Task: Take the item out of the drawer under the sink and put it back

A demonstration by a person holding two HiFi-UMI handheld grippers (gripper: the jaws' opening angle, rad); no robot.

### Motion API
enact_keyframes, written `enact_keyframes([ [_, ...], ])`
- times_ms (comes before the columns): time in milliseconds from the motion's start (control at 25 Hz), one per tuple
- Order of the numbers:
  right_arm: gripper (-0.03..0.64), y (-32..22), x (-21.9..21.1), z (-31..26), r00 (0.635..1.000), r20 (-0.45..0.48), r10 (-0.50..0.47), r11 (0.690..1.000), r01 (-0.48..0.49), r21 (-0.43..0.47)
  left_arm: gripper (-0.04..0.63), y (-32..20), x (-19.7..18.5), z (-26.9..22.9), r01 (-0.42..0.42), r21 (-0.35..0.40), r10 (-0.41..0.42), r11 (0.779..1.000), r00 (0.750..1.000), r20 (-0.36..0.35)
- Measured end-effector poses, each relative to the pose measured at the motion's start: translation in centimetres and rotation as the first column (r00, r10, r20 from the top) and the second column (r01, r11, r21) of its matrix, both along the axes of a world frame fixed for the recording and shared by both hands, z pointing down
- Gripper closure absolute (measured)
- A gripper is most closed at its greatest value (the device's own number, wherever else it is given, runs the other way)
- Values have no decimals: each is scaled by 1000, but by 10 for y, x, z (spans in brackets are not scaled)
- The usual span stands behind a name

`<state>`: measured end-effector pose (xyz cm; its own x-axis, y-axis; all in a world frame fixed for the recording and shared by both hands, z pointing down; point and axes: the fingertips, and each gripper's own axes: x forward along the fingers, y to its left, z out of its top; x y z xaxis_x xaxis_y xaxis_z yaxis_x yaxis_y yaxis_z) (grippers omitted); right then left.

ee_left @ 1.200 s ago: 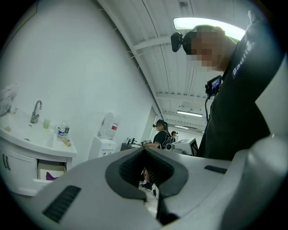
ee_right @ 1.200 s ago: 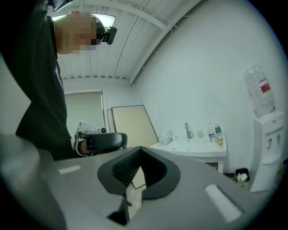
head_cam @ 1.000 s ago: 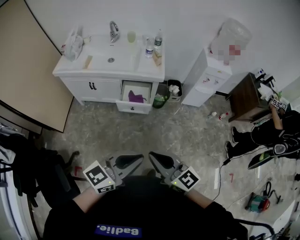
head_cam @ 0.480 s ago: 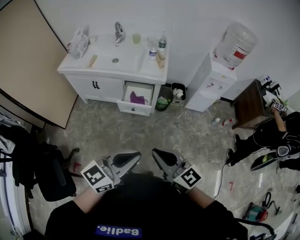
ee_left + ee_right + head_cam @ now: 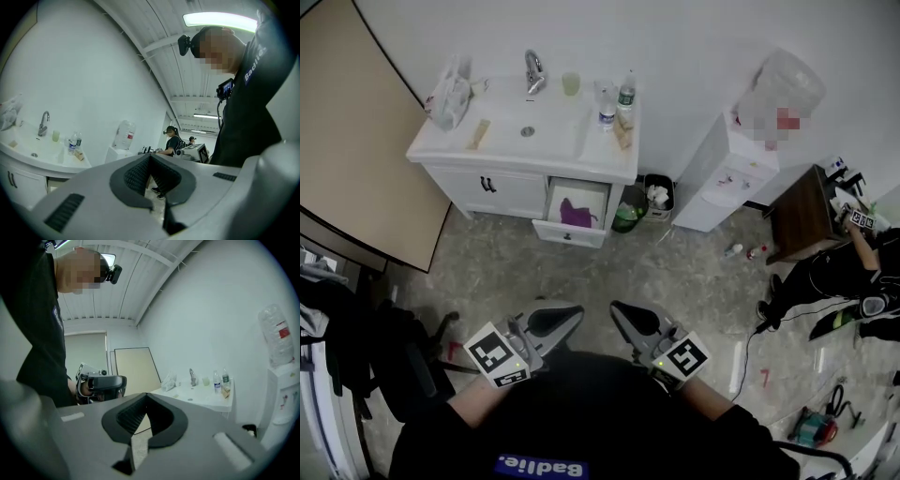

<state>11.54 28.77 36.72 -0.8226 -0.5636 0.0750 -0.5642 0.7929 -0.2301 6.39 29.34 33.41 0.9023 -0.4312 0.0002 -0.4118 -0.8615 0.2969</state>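
Grey stone floor point(image 5: 581, 272) is spreading below a white sink cabinet point(image 5: 487, 192) at 12 o'clock in the head view; its drawer point(image 5: 569, 232) is standing open with the purple item point(image 5: 575, 213) lying inside. Left tongs point(image 5: 567, 314) and right tongs point(image 5: 621, 311) are hovering at 6 o'clock, well apart from it. In the left gripper view, the left tongs point(image 5: 150, 157) are pressing together on nothing. In the right gripper view, the right tongs point(image 5: 146, 395) are sitting closed and empty.

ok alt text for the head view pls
Seen from above: left gripper and right gripper, both shut, held near the person's body, across the floor from a white sink cabinet whose open drawer holds a purple item.
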Motion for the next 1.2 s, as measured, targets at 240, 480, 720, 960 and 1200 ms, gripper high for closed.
enact_keyframes([
  [240,615,-90,-36,9,998,-38,50,998,-51,-31,606,-94,-46,-1,-31,25,32,999,999,-16],
  [480,615,-168,-90,11,995,-65,79,996,-82,-41,606,-171,-102,0,-74,18,74,997,997,-28],
  [720,615,-216,-122,16,992,-81,92,995,-96,-40,606,-215,-127,4,-102,19,102,995,994,-26],
  [960,615,-246,-125,26,994,-88,72,995,-77,-57,606,-242,-124,8,-89,-2,89,996,996,-25],
  [1200,615,-269,-113,35,995,-93,26,996,-34,-82,606,-259,-111,5,-45,-12,45,999,999,-17],
])
